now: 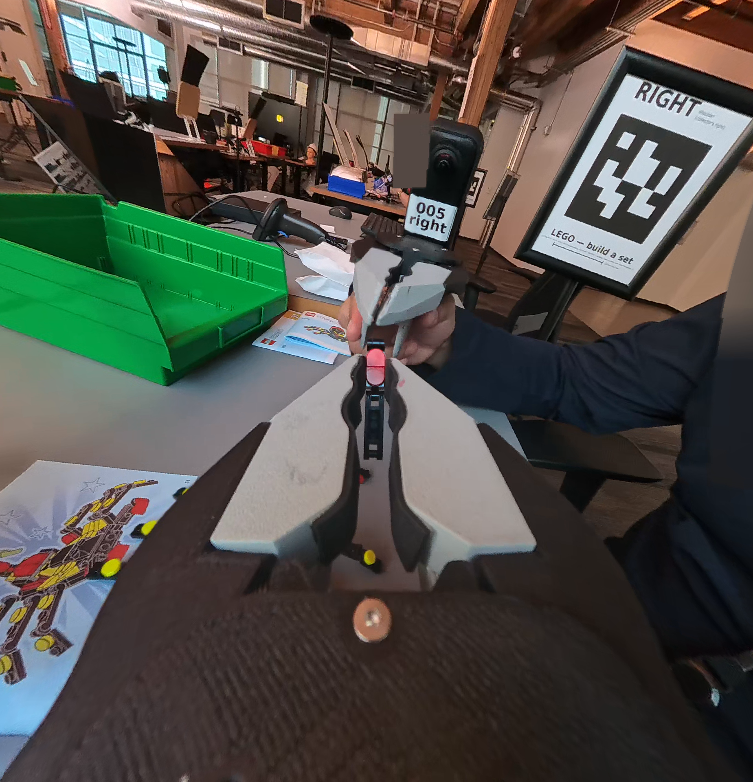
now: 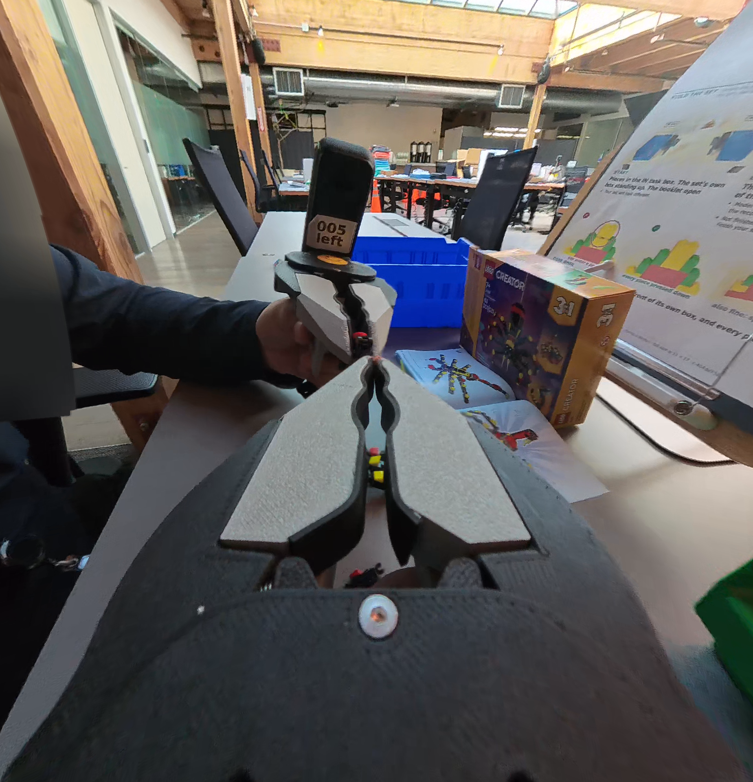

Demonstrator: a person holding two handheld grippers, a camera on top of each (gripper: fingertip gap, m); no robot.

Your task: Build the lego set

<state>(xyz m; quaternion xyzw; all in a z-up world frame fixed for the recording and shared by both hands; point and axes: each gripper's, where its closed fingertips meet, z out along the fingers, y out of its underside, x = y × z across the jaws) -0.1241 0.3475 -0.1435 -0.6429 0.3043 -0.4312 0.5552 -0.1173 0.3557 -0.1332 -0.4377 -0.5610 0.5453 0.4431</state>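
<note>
My left gripper (image 1: 375,364) is shut on a slim black lego assembly (image 1: 373,423) with a red rounded piece (image 1: 375,368) at its tip, held above the grey table (image 1: 112,414). It also shows in the right wrist view (image 2: 360,345), still holding the black and red part (image 2: 359,337). My right gripper (image 2: 373,359) is shut, its tips almost meeting the left gripper's tips. A small reddish speck sits at its tips; I cannot tell whether it is a piece. The right gripper (image 1: 378,323) faces me just behind the red piece.
A green bin (image 1: 133,275) stands at the left, a blue bin (image 2: 412,279) farther off. The lego box (image 2: 544,330), open booklets (image 2: 455,376) (image 1: 49,571) and an instruction board (image 2: 683,254) are on the table. Loose small pieces (image 2: 376,465) (image 1: 368,556) lie below the grippers. The grippers are tip to tip, or close to it.
</note>
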